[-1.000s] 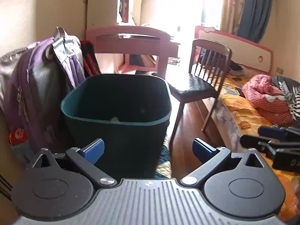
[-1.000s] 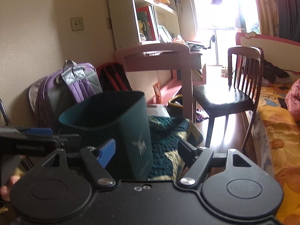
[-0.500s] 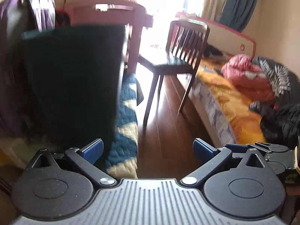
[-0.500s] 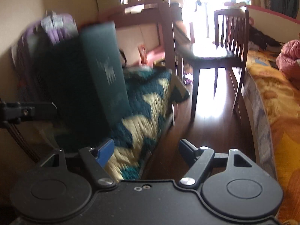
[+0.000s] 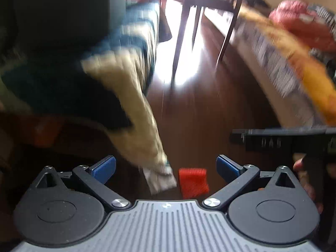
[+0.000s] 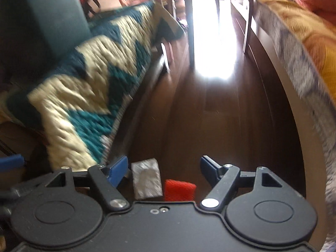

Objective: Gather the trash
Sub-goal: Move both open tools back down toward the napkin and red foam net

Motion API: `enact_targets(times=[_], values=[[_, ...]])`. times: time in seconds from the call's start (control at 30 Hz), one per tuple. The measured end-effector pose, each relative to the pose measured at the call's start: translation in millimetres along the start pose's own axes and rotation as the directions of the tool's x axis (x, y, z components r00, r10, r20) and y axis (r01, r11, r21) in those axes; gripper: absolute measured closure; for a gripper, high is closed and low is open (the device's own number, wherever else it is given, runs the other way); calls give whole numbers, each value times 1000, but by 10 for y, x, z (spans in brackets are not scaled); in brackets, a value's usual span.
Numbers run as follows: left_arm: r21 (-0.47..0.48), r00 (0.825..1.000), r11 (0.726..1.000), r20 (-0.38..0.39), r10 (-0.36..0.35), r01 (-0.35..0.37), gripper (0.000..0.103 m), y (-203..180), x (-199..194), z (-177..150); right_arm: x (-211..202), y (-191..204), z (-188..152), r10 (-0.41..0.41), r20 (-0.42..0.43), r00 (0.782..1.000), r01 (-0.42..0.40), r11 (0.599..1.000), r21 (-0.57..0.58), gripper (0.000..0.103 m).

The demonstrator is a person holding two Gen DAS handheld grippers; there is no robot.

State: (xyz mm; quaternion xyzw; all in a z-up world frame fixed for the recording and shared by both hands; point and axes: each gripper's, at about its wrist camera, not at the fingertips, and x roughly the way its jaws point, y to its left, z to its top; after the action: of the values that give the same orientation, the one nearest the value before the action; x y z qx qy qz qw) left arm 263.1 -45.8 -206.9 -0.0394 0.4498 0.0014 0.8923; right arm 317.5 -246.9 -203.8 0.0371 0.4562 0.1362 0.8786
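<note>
Left wrist view: we find the left gripper (image 5: 166, 166) spread wide and empty, with a red scrap (image 5: 193, 182) and a silvery wrapper (image 5: 160, 180) on the wooden floor (image 5: 199, 113) at six o'clock; right wrist view: the right gripper (image 6: 163, 167) likewise gapes, empty, over both pieces. We judge neither collected; the green bin (image 6: 40, 12) stands at eleven o'clock, so pickup and deposit remain.

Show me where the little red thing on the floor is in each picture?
Left wrist view: the red piece lies low at centre on the dark wood floor, between the open fingers, right of a silvery wrapper.
Right wrist view: the red piece lies low at centre, again right of the wrapper.
Shared landmark: the teal and cream zigzag rug, to the left.
</note>
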Motion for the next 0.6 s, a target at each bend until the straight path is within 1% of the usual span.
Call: enact_targets(times=[0.07, 0.2, 0.33, 0.47, 0.53, 0.6], values=[[-20, 998, 1000, -54, 22, -24, 1, -26, 224, -142, 164, -26, -85, -18, -28, 999, 18, 1000, -3, 27], [-61, 992, 997, -122, 46, -53, 1, -41, 641, -343, 473, -78, -213, -53, -87, 995, 52, 999, -10, 28], [-126, 989, 990, -137, 52, -69, 1, 48, 1024, -454, 755, -159, -296, -59, -144, 988, 64, 998, 27, 28], [-180, 977, 980, -207, 46, -84, 1, 130, 1433, -514, 1077, -214, -385, -70, -203, 977, 82, 995, 48, 28], [-207, 969, 974, -245, 40, -92, 1, 182, 1630, -505, 1218, -239, -419, -73, -232, 970, 89, 994, 60, 28], [-254, 961, 963, -276, 20, -92, 1, 250, 1821, -514, 1381, -264, -447, -75, -262, 962, 96, 993, 71, 28]])
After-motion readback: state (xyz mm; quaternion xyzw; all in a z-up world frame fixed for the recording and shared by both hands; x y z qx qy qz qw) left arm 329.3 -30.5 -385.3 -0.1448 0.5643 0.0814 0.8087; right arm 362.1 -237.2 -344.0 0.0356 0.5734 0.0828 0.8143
